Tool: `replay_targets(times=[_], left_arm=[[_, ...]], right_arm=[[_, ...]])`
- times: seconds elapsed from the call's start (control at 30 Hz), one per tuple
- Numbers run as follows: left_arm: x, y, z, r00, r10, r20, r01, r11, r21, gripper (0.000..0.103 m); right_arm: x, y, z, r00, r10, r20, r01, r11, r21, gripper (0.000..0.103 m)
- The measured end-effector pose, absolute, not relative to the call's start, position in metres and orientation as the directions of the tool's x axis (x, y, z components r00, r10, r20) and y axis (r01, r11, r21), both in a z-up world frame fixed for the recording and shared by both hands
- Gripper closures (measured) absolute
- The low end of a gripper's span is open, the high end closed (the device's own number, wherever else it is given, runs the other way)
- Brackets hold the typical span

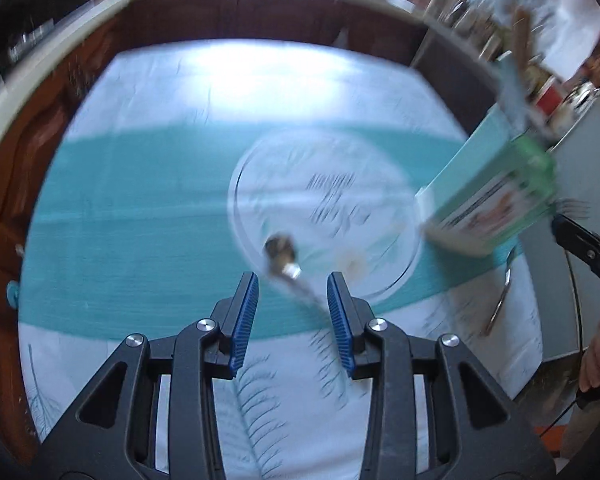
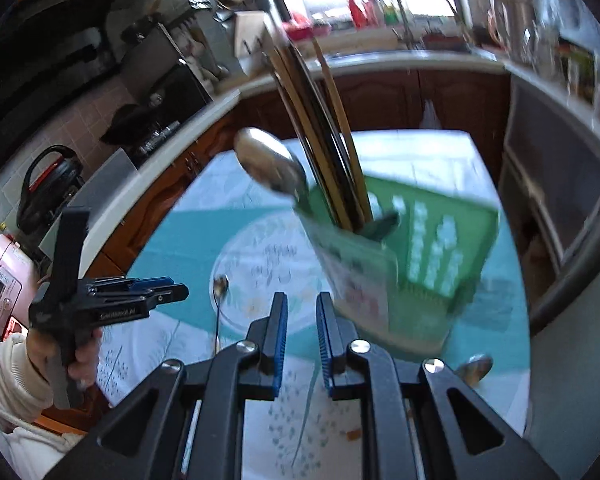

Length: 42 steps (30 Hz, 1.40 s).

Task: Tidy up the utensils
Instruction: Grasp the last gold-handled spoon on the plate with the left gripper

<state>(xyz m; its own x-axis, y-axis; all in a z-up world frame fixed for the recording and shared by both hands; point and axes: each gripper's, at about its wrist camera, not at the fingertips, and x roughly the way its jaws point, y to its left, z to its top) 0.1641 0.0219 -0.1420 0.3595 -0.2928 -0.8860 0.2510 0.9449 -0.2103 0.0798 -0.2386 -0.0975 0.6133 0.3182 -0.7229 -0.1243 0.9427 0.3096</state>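
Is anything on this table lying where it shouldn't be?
Yes. A spoon lies loose across the edge of the round glass plate instead of standing in the green utensil holder. Another spoon lies on the tablecloth beside the holder. Nothing looks spilled or broken.

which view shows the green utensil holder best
Right wrist view: the green utensil holder sits centre frame, with chopsticks and a large spoon standing in it. Left wrist view catches it blurred at the right edge.

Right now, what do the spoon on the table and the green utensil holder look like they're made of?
Spoon: likely polished metal, since its bowl shines and mirrors the light. Green utensil holder: looks like matte plastic with slotted walls and a printed paper label, though blur leaves that uncertain.
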Motion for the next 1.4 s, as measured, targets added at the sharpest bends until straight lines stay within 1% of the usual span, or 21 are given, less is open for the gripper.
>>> replay_targets(times=[0.1, 0.33, 0.53, 0.7, 0.8, 0.93, 1.1, 1.3, 1.4], left_arm=[[0.173, 0.023, -0.157, 0.281, -0.286, -0.916, 0.242, 0.945, -0.22, 0.071], [0.18, -0.006, -0.167, 0.191, -0.286, -0.939, 0.26, 0.937, -0.232, 0.071], [0.182, -0.027, -0.17, 0.156, -0.269, -0.95, 0.269, 0.937, -0.222, 0.071], [0.192, -0.031, -0.179, 0.117, -0.249, -0.961, 0.238, 0.947, -0.217, 0.071], [0.199, -0.032, -0.181, 0.103, -0.237, -0.966, 0.217, 0.953, -0.21, 0.071], [0.209, -0.037, -0.184, 0.097, -0.214, -0.972, 0.198, 0.961, -0.192, 0.071], [0.224, -0.046, -0.186, 0.086, -0.18, -0.98, 0.187, 0.969, -0.161, 0.071], [0.235, -0.066, -0.188, 0.101, -0.14, -0.985, 0.238, 0.965, -0.113, 0.071], [0.238, -0.082, -0.19, 0.111, -0.119, -0.987, 0.275, 0.958, -0.085, 0.071]], right_arm=[[0.077, -0.245, -0.11, 0.578, 0.303, -0.758, -0.061, 0.942, 0.33, 0.088], [0.073, -0.255, -0.131, 0.519, 0.25, -0.818, 0.056, 0.944, 0.324, 0.088], [0.07, -0.275, -0.144, 0.482, 0.208, -0.851, 0.171, 0.931, 0.324, 0.085], [0.07, -0.299, -0.156, 0.44, 0.182, -0.879, 0.313, 0.887, 0.34, 0.074], [0.074, -0.313, -0.163, 0.415, 0.17, -0.894, 0.399, 0.849, 0.347, 0.074], [0.081, -0.32, -0.171, 0.364, 0.111, -0.925, 0.481, 0.828, 0.289, 0.074], [0.082, -0.327, -0.176, 0.315, 0.062, -0.947, 0.545, 0.805, 0.234, 0.074], [0.083, -0.332, -0.188, 0.271, 0.117, -0.955, 0.561, 0.787, 0.256, 0.074], [0.084, -0.329, -0.192, 0.268, 0.101, -0.958, 0.563, 0.791, 0.241, 0.074]])
